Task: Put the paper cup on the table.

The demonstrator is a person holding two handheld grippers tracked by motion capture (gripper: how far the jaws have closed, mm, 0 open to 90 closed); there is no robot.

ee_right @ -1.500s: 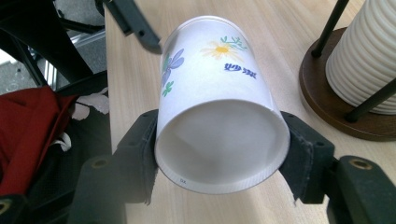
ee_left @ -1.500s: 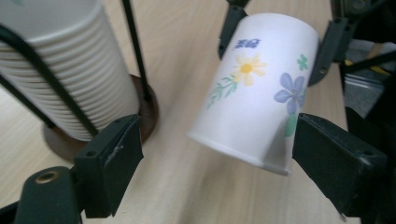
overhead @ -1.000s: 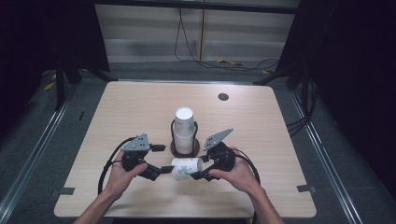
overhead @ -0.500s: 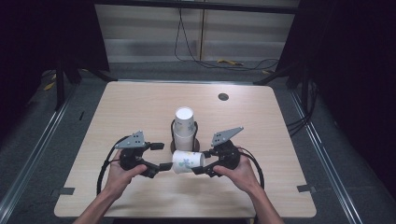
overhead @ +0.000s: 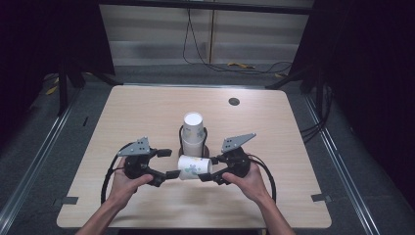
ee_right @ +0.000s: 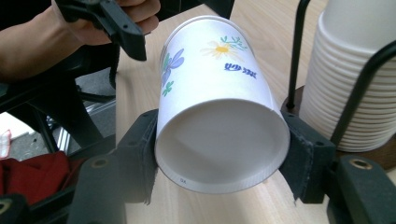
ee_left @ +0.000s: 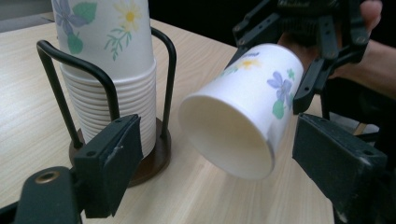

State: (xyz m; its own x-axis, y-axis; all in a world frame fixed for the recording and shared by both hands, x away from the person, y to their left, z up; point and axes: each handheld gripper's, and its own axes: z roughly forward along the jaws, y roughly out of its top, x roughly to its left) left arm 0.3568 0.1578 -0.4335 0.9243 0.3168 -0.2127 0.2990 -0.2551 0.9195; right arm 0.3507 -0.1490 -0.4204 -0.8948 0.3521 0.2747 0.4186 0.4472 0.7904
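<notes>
Table (overhead: 147, 112) unchanged over the last second; stack of cups (overhead: 193, 128) stands in its wire holder (overhead: 182, 139) at mid-table as before. The loose paper cup (overhead: 194, 168) has lifted slightly and shifted a little toward the person, lying on its side just in front of the holder, between the two tools. Right gripper (overhead: 211, 171) is clamped on the cup's base end; left gripper (overhead: 169, 164) has drawn a bit closer to the cup's mouth, jaws spread and touching nothing. Judgement: one cup is separated from the stack and a handover or a second grip by the left tool looks likely next. The right gripper view shows both pads pressed on the cup (ee_right: 219, 112) near its base rim, which the high view leaves too small to judge. The left gripper view shows the open mouth of the cup (ee_left: 243, 107) facing that tool, clear of the table, and the ribbed rims of the stack (ee_left: 114, 84) inside the holder (ee_left: 105, 88).
</notes>
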